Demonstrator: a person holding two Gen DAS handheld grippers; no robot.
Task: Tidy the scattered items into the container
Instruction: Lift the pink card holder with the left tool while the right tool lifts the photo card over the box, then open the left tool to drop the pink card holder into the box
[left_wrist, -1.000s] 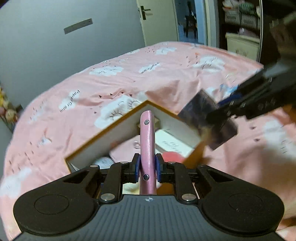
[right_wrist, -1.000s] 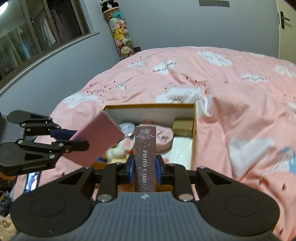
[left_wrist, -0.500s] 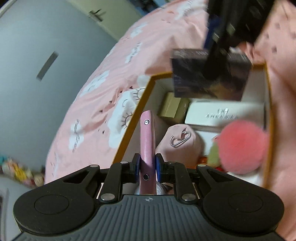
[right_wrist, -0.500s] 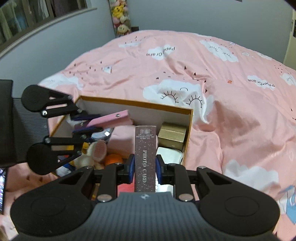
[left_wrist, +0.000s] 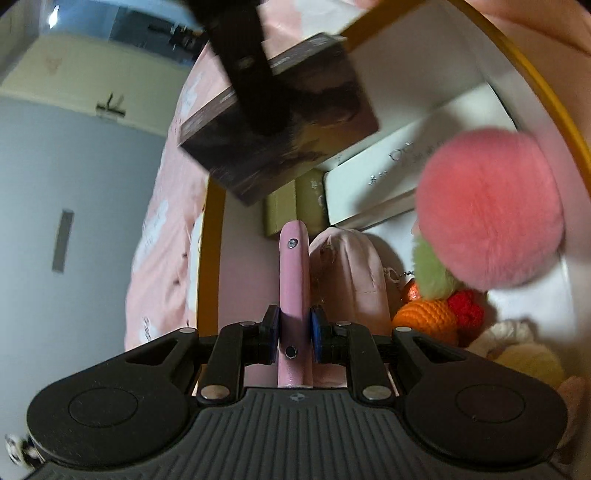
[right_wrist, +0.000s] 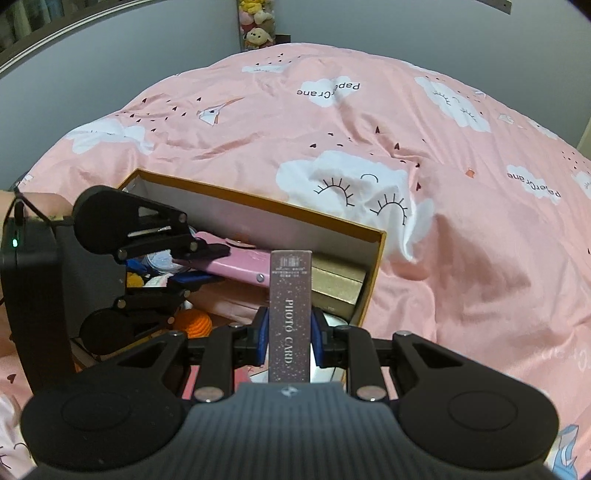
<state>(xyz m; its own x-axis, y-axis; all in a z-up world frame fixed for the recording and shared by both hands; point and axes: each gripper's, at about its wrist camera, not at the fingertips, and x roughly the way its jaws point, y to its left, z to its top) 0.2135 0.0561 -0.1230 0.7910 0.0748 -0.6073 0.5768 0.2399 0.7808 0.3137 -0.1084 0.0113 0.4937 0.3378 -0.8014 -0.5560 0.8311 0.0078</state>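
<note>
Because both grippers hang over the same open box (right_wrist: 373, 273) at once, the main danger is, I think, a collision. The left gripper (left_wrist: 293, 330) is closed on a flat pink case (left_wrist: 293, 266), held on edge low inside the box. The right gripper (right_wrist: 290, 334) is closed on a dark card box (right_wrist: 290, 314) marked "PHOTO CARD", above the box's near right corner. In the left view the card box (left_wrist: 280, 122) hangs just above the pink case, so one could knock the other if both go down together.

A second risk: the box is already quite full. If the case is let go on edge, it may tip against the pink pouch (left_wrist: 351, 273) or come to rest on the toys instead of lying flat. The card box may land on the white box (left_wrist: 399, 173) and slide.

Count: two grippers, two held items, one container. Inside I see one gold box (right_wrist: 340, 284), one white box, one pouch, one pink pompom (left_wrist: 487, 210), one orange crochet toy (left_wrist: 428, 317). More soft toys lie below, but I cannot count them. No loose item shows on the bedcover (right_wrist: 480, 240).
</note>
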